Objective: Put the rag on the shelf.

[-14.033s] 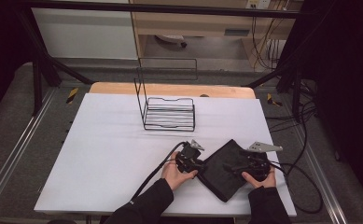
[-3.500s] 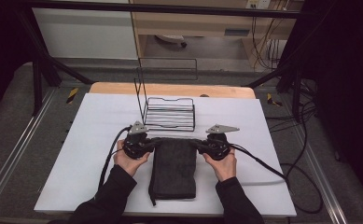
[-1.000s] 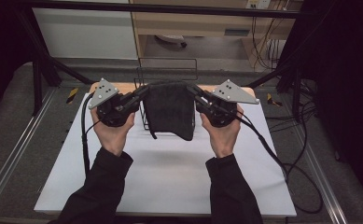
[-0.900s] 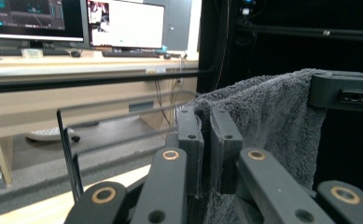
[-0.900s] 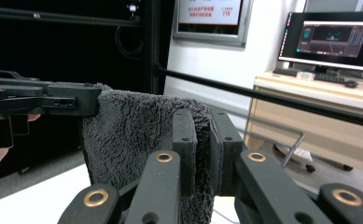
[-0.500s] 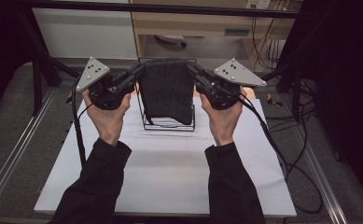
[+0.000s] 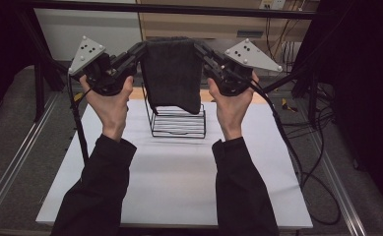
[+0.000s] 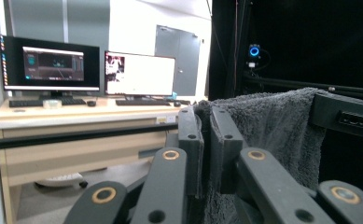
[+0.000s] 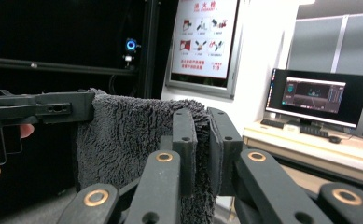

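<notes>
A dark grey folded towel [image 7: 173, 73] hangs in the air above the black wire rack [image 7: 178, 124], stretched between both grippers. My left gripper [image 7: 141, 49] is shut on the towel's top left corner, my right gripper [image 7: 200, 48] is shut on its top right corner. In the left gripper view the jaws of my left gripper [image 8: 206, 122] pinch the fluffy towel [image 8: 272, 126], with the other gripper's jaw at the far corner. In the right gripper view my right gripper [image 9: 202, 122] clamps the towel [image 9: 123, 140] the same way.
The wire rack stands at the far middle of the white table [image 7: 179, 182]. Cables [image 7: 297, 162] trail off the right side. A black frame bar [image 7: 179, 9] crosses overhead at the back. Desks with monitors [image 8: 53, 63] lie beyond.
Both hands have risen with the towel, from just above the rack to well over it. The towel now hangs with its bottom edge at the rack's top.
</notes>
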`<action>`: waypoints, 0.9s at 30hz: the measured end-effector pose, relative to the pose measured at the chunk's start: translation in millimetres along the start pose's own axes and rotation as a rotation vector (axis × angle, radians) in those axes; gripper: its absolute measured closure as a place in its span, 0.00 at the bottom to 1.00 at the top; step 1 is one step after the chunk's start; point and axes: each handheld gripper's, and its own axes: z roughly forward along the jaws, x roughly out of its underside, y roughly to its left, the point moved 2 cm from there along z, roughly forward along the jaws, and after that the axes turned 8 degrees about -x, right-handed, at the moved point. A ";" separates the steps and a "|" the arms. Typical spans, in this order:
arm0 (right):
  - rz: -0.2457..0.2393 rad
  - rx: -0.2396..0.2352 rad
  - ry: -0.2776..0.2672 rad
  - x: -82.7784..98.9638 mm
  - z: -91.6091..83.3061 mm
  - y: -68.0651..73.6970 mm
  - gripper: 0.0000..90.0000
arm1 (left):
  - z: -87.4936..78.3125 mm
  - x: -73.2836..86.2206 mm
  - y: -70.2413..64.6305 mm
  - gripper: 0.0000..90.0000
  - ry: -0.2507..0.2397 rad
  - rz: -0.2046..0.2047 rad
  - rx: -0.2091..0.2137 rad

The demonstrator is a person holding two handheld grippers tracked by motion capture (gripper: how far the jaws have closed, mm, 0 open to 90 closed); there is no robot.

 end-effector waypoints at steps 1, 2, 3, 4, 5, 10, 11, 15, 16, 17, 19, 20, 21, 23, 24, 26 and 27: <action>-0.001 0.001 -0.009 -2.5 1.4 -1.2 0.92 | 1.5 -3.1 -0.3 0.93 -0.005 0.003 -0.003; -0.002 0.003 -0.014 -4.9 2.8 -2.7 0.92 | 3.0 -6.0 -0.5 0.93 -0.010 0.005 -0.005; -0.002 0.005 -0.019 -7.2 4.3 -4.3 0.92 | 4.8 -8.6 -0.6 0.93 -0.013 0.006 -0.009; -0.002 0.007 -0.023 -9.3 5.9 -5.8 0.92 | 6.7 -11.1 -0.7 0.93 -0.016 -0.004 -0.009; -0.001 0.010 -0.027 -11.3 7.6 -7.1 0.92 | 8.8 -13.5 -1.0 0.93 -0.021 -0.015 -0.007; -0.001 0.023 -0.055 -17.1 15.2 -10.9 0.92 | 17.4 -21.7 -2.6 0.93 -0.040 -0.018 -0.021; 0.005 0.024 -0.062 -17.4 16.5 -11.9 0.92 | 19.1 -22.7 -2.7 0.93 -0.047 -0.032 -0.020; 0.014 0.033 -0.085 -17.6 22.5 -16.3 0.92 | 26.6 -27.6 -3.0 0.93 -0.073 -0.025 -0.033; 0.013 0.032 -0.088 -17.9 24.3 -17.8 0.92 | 28.6 -28.4 -3.1 0.93 -0.065 -0.038 -0.029; 0.013 0.036 -0.089 -18.6 26.2 -19.5 0.92 | 30.9 -29.4 -2.9 0.93 -0.068 -0.038 -0.031; 0.016 0.039 -0.093 -20.4 29.6 -23.5 0.92 | 36.0 -32.0 -2.5 0.93 -0.067 -0.035 -0.039; 0.015 0.043 -0.094 -21.4 31.2 -25.2 0.92 | 38.5 -33.9 -2.3 0.93 -0.064 -0.032 -0.040; 0.018 0.044 -0.098 -22.7 33.0 -27.0 0.92 | 40.8 -35.7 -2.0 0.93 -0.067 -0.028 -0.042; 0.012 0.047 -0.102 -25.1 35.9 -30.3 0.92 | 45.8 -39.1 -0.2 0.93 -0.077 -0.019 -0.044; 0.012 0.048 -0.102 -26.0 37.7 -32.2 0.92 | 48.3 -40.0 0.7 0.93 -0.073 -0.015 -0.047; 0.015 0.051 -0.099 -26.7 41.0 -35.7 0.92 | 52.1 -39.1 2.6 0.93 -0.063 -0.029 -0.040; 0.012 0.055 -0.093 -26.5 42.5 -37.4 0.92 | 54.0 -38.3 5.0 0.93 -0.070 -0.021 -0.046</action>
